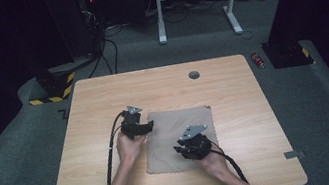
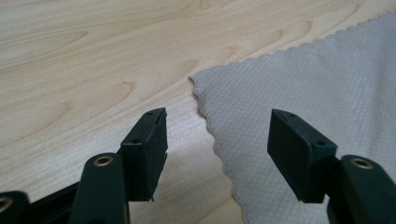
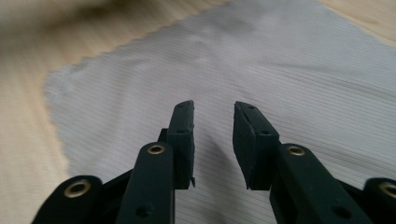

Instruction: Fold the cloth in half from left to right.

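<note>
Grey cloth (image 1: 180, 138) lies flat on the wooden table (image 1: 102, 98), a little right of centre in the high view, scalloped edges visible.

Left claw (image 1: 147, 126) sits at the cloth's upper left corner, held by the left hand (image 1: 130, 146), cable trailing down the frame. In the left gripper view the left claw (image 2: 217, 140) is released, jaws wide apart, nothing between them; the cloth's (image 2: 303, 93) corner and wavy edge lie under the gap, bare table (image 2: 93, 56) to the left.

Right claw (image 1: 184, 147) is over the lower right part of the cloth, right hand (image 1: 214, 160) behind it. In the right gripper view the right claw (image 3: 214, 140) has its jaws narrowed but a clear gap remains, nothing pinched; cloth (image 3: 280, 70) spreads flat beneath and ahead, with one corner at left of frame. Whether the tips touch the fabric cannot be told.
</note>
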Motion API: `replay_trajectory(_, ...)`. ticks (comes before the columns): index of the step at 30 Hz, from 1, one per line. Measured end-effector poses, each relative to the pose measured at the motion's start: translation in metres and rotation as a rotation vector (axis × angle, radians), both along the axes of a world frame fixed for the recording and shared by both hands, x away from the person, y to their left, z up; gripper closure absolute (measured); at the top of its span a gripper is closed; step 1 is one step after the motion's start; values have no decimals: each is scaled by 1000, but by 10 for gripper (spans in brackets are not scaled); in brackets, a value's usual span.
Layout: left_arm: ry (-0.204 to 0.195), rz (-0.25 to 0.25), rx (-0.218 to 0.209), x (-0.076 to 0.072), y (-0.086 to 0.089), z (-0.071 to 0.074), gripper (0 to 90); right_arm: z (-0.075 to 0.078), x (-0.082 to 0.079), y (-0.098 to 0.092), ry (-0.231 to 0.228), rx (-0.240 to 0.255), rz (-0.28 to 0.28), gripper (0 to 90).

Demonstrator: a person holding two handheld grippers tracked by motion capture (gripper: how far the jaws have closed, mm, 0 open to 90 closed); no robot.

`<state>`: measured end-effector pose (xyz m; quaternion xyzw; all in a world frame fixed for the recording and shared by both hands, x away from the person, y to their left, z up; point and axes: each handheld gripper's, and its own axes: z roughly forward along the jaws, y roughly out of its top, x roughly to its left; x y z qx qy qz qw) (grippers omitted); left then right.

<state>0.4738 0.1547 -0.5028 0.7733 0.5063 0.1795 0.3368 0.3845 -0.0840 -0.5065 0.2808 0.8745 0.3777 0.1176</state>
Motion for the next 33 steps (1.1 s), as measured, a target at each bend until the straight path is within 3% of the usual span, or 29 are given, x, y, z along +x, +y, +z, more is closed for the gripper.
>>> replay_trajectory(1, 21, -5, 10, 5, -1, -1, 373, 0, -2, 3, -2, 3, 14, 694)
replay_trajectory(3, 14, 6, 15, 11, -2, -2, 381, -2, -6, 9, 0, 14, 35, 700)
replay_trajectory(5, 38, 16, 11, 17, -3, -5, 379, -4, -9, 14, 5, 24, 48, 704)
replay_trajectory(7, 50, 24, 36, 23, -4, -7, 383, -5, -12, 21, 14, 37, 65, 711)
replay_trajectory(12, 40, 55, 4, 28, 0, -8, 398, -5, -23, 41, 7, 49, 128, 715)
replay_trajectory(18, 40, 66, -1, 32, 3, -11, 407, -7, -35, 67, 2, 26, 195, 713)
replay_trajectory(22, 49, 37, 36, 37, -5, -9, 407, -10, -40, 80, 6, 20, 212, 706)
replay_trajectory(30, 20, 47, 64, 39, -10, -11, 468, -13, -46, 92, 5, -20, 237, 675)
replay_trajectory(33, 30, 42, 71, 41, -11, -9, 501, -14, -51, 95, -36, -54, 239, 719)
